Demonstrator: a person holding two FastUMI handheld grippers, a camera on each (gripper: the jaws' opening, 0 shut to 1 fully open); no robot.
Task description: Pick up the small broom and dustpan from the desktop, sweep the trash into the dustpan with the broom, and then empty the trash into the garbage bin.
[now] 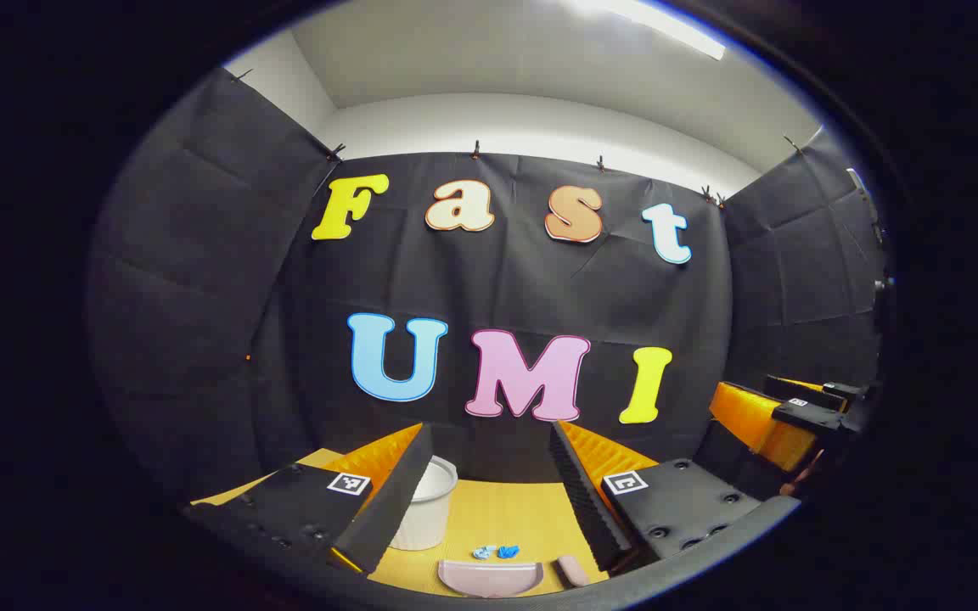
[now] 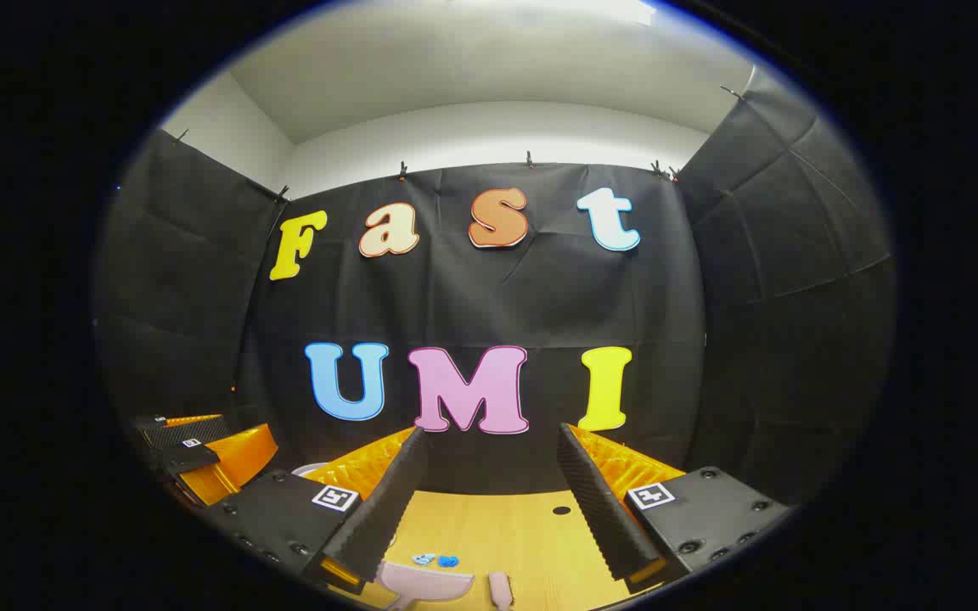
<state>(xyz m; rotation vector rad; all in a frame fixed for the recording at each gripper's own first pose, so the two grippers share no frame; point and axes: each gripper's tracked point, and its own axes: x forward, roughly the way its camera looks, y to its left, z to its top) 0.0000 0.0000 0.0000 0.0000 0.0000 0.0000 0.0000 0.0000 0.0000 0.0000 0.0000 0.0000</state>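
Note:
On the wooden desktop [image 1: 489, 518] a pink dustpan [image 1: 489, 577] lies near the front edge. Small blue trash scraps [image 1: 496, 552] sit just behind it, and a pink small broom [image 1: 572, 570] lies to its right. My left gripper [image 1: 491, 428] hovers open above them, holding nothing. In the right gripper view the dustpan [image 2: 425, 581], the trash [image 2: 436, 560] and the broom [image 2: 499, 588] lie low between the fingers of my right gripper [image 2: 490, 431], which is open and holding nothing. Each gripper also appears off to the side in the other's view, right gripper [image 1: 761, 416] and left gripper [image 2: 226, 454].
A white garbage bin [image 1: 429, 509] stands on the desk behind and left of the dustpan, partly hidden by my left finger; its rim [image 2: 311, 468] peeks out in the right gripper view. A small dark hole [image 2: 561, 511] marks the desktop. Black cloth walls close the back and sides.

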